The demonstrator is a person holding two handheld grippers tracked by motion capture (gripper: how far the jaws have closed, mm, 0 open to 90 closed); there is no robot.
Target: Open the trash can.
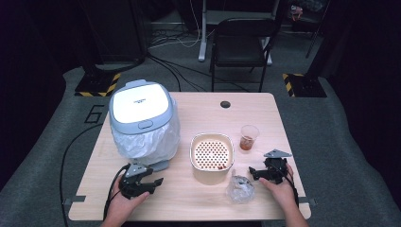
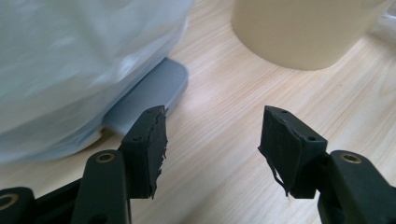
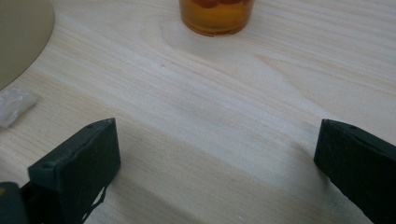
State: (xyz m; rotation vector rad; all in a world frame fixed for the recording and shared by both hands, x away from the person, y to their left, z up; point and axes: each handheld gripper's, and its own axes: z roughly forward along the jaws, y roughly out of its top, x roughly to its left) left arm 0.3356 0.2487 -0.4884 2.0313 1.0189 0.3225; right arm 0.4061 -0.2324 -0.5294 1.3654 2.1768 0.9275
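my grippers wait empty beside bin and cup
the lined bin (image 1: 142, 120) stands back left, its pedal (image 2: 154, 91) just ahead of my left gripper (image 1: 156, 184), jaws apart on nothing; right gripper (image 1: 253, 173) gapes wide facing the cup (image 1: 248, 138), ready to grab.

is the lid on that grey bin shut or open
Shut. The bin's white-topped lid lies flat on the rim in the high view, with the bag liner bulging out below it.
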